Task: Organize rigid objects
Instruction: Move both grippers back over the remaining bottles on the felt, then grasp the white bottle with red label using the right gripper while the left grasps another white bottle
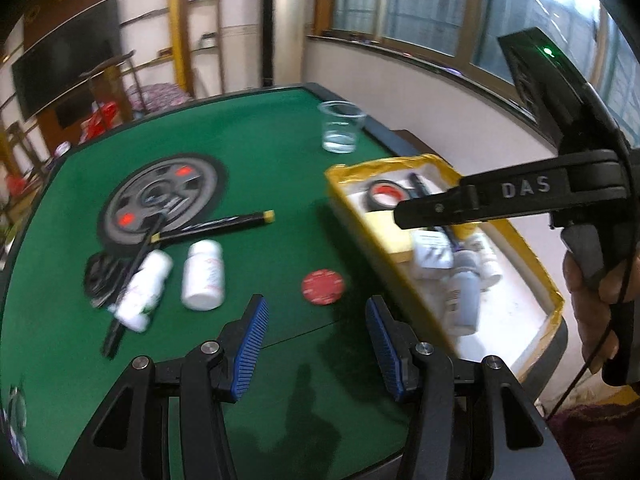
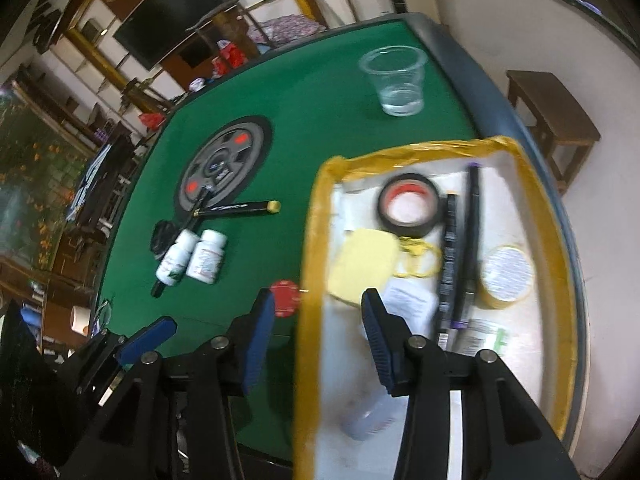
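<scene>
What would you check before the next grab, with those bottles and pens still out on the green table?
1. Left gripper open and empty: ok, nothing between its blue pads.
2. Right gripper open and empty: ok; it hangs over the near edge of the box.
3. Box has room: ok, bare white floor shows near its front.
4. Two white bottles free to lift: partly ok; they lie on their sides, and the left one rests against a thin black pen.
5. Red disc reachable: ok, it lies alone just ahead of the left gripper.
6. Plastic cup out of the way: ok, upright at the far edge.
</scene>
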### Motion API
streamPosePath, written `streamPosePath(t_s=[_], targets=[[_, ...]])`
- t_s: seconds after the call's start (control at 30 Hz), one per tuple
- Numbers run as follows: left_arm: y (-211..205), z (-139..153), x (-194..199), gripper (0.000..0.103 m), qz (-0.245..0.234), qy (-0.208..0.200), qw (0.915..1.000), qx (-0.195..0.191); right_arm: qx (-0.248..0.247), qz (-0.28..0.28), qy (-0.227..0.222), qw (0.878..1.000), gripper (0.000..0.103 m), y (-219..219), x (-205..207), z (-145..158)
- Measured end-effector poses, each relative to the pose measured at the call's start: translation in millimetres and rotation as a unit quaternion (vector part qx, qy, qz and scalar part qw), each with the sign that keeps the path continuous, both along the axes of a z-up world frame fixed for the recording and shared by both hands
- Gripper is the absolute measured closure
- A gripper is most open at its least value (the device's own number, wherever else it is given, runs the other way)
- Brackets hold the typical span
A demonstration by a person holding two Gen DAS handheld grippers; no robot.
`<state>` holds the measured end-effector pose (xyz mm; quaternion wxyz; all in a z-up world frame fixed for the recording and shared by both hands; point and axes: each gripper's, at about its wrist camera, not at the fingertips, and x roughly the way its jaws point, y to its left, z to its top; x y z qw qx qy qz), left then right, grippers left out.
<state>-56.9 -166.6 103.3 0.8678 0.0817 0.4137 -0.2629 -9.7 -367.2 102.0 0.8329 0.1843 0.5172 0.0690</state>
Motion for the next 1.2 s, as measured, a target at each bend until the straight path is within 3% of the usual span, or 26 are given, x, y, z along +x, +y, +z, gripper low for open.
streamPosePath(t_s=[0.33, 0.53, 0.77, 0.93, 1.0, 1.2], targets=[[80.9, -12.7, 13.6, 0.049, 0.076, 0.019, 0.9969, 0.002, 0.032, 0.067, 0.049, 0.996, 0.059, 82.3, 43.1, -19.8], [128.9, -17.6, 21.7, 0.049, 0.110, 0.024, 0.9936, 0.004, 0.069, 0.061, 0.085, 0.992, 0.057, 122.5, 81.6, -45.8], [172.1, -21.9, 35.4, 0.049, 0.137, 0.029, 0.9901, 0.004, 0.056, 0.045, 0.121, 0.990, 0.057, 149.9, 109.8, -72.3], [179.7, -21.6, 53.3, 0.049, 0.132, 0.030, 0.9907, 0.004, 0.011, 0.053, 0.123, 0.991, 0.057, 167.7, 116.8, -82.0], [174.2, -22.4, 64.5, 0.049, 0.120, 0.033, 0.9922, 0.005, -0.016, 0.068, 0.119, 0.990, 0.067, 167.5, 116.5, -80.2], [140.7, -33.3, 98.2, 0.046, 0.057, 0.044, 0.9971, 0.023, -0.013, 0.057, 0.108, 0.992, 0.068, 142.5, 91.3, -71.9]])
